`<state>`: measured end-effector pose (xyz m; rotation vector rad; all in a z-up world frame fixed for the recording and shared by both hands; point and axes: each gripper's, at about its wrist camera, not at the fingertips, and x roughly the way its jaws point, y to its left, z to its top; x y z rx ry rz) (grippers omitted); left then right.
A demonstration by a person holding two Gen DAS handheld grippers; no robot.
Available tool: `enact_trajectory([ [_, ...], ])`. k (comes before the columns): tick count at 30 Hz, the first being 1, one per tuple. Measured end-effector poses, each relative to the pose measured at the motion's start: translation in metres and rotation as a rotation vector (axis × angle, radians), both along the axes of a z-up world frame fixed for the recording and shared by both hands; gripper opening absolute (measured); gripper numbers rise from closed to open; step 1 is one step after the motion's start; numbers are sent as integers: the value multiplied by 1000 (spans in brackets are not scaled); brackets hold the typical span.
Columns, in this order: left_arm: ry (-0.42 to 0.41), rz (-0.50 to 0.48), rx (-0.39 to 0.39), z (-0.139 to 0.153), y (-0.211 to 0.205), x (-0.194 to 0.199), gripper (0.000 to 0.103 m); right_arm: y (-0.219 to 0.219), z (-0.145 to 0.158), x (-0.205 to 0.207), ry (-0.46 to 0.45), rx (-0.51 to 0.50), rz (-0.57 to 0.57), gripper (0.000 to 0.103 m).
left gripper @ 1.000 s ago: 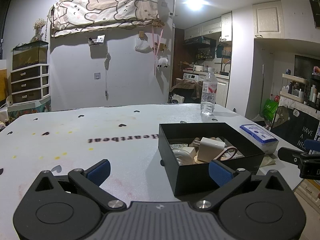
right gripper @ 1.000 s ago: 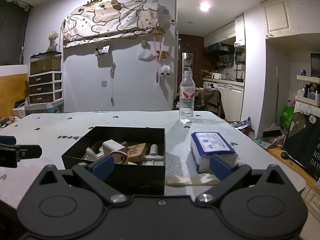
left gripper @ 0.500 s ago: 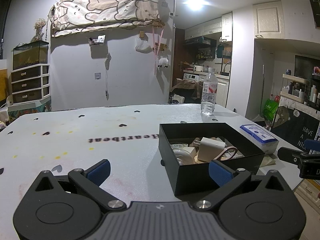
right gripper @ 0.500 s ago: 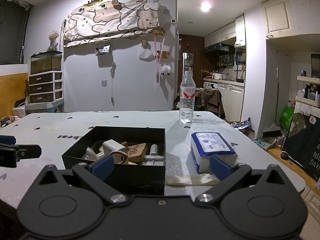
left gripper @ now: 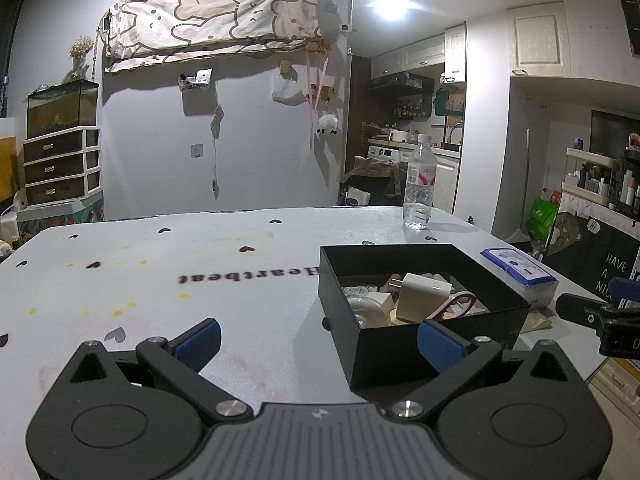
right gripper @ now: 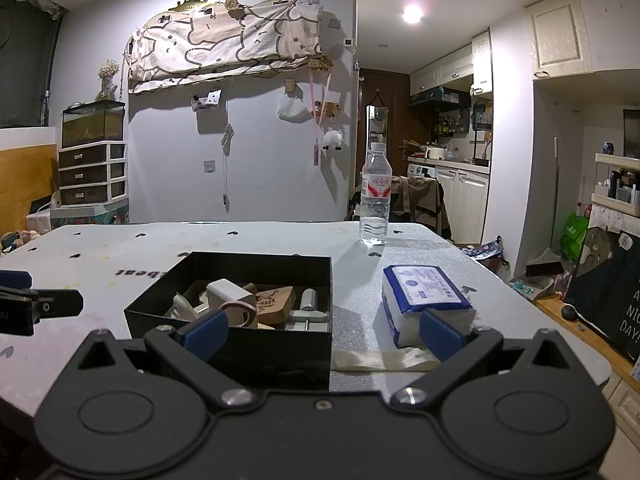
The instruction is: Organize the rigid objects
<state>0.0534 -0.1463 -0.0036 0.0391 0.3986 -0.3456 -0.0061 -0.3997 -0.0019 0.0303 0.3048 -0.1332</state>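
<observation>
- Both claws gape wide with nothing between their blue pads: the left claw (left gripper: 318, 340) hangs over the worktop's (left gripper: 160, 280) near edge, the right claw (right gripper: 322, 330) beside it, just before the near right corner.
- Black box (right gripper: 256, 344) sits near that edge, toward the right, holding a white charger (left gripper: 424, 298), a brown wooden piece (right gripper: 276, 300) and other small items.
- Blue-and-white tissue pack (right gripper: 424, 296) lies just right of the box, by the right edge.
- Water bottle (right gripper: 375, 196) stands upright at the far edge.
</observation>
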Motion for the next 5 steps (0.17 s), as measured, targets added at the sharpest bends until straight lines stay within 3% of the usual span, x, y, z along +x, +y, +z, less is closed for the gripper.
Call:
enact_trajectory([
  [5,3,1,2,-1,2,-1,103,0,0,0,0,0,0,103],
])
